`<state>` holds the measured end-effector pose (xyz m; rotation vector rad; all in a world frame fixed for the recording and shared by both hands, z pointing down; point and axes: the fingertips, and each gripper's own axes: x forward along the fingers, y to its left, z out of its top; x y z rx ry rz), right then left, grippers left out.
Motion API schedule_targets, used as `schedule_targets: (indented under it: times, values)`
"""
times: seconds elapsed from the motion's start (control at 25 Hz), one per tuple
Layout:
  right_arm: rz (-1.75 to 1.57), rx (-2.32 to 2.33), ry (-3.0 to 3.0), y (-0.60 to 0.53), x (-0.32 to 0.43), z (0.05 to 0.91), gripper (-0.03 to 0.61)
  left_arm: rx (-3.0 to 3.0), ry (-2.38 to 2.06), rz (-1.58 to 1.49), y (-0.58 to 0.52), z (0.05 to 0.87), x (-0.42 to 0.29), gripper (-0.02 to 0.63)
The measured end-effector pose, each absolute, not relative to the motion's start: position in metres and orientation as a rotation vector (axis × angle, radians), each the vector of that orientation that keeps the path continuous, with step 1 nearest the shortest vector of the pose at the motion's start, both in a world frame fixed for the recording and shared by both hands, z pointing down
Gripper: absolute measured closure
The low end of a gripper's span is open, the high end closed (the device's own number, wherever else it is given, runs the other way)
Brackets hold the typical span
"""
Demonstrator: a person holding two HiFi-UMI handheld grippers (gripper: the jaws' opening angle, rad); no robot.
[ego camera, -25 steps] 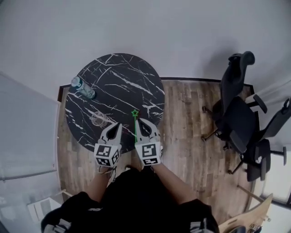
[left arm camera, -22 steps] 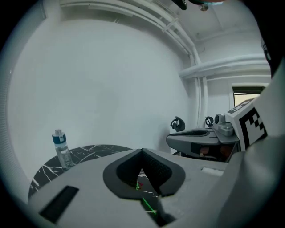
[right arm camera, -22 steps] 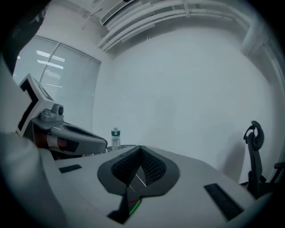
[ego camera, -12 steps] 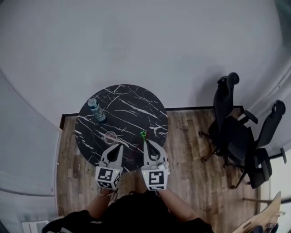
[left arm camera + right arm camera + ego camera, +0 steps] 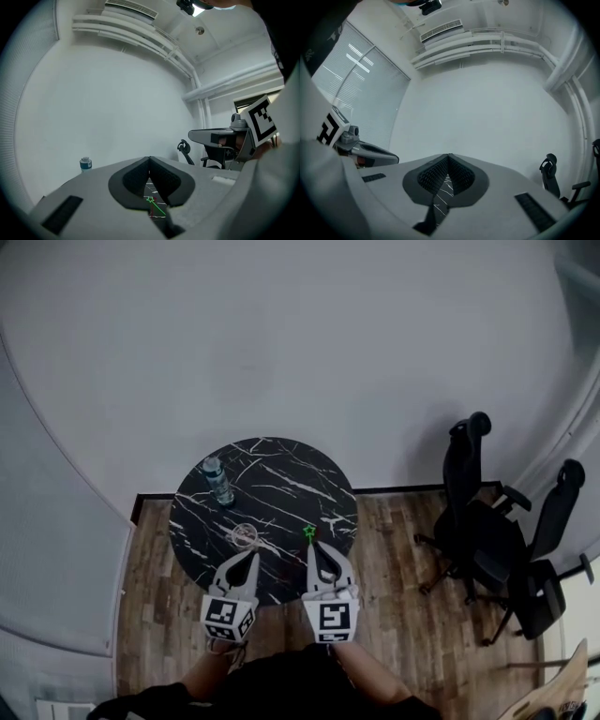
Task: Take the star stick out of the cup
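- The thin green star stick (image 5: 308, 532) is already out of the cup. As far as I can tell it lies flat on the round black marble table (image 5: 281, 470), star end away from the person. Its shaft runs back and is lost behind the tip of the right gripper (image 5: 320, 551).
- The clear glass cup (image 5: 245, 536) stands upright to the left of the stick and apart from it. I can see nothing in it.
- Over the last second the stick, the cup and the clear plastic water bottle (image 5: 218, 481) at the far left have kept their places on the table. What changed is the person: the head has lifted and drawn back, so the table looks smaller and more wall shows.
- The right gripper's jaws are closed tip to tip with nothing between them. Its own view shows only marble through the gap below the tips.
- The left gripper (image 5: 246, 561) is closed and empty too. Through the gap under its tips the stick (image 5: 151, 200) shows on the marble, further off.
- Both grippers have stayed over the near edge of the table, side by side.
- To my eye the job is finished: the stick is free of the cup, neither gripper holds anything, and the person seems to be stepping off.
- Two black office chairs (image 5: 478, 521) stand well off to the right on the wooden floor (image 5: 394, 615), out of the way.
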<state>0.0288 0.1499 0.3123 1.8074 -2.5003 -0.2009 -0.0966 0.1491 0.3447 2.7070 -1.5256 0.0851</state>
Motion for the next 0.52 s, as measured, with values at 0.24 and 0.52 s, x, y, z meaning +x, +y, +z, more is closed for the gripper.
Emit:
schedule_targets:
  times: [0.24,0.52]
  values:
    - [-0.242,1.745,-2.520,0.154,0.016,0.309,0.581,2.712,-1.527,0.074,0.156,0.343,-0.101,0.614]
    - [-0.242,1.738,-2.519,0.153,0.014,0.303,0.581,2.709,-1.530,0.057,0.155,0.338,-0.102,0.614]
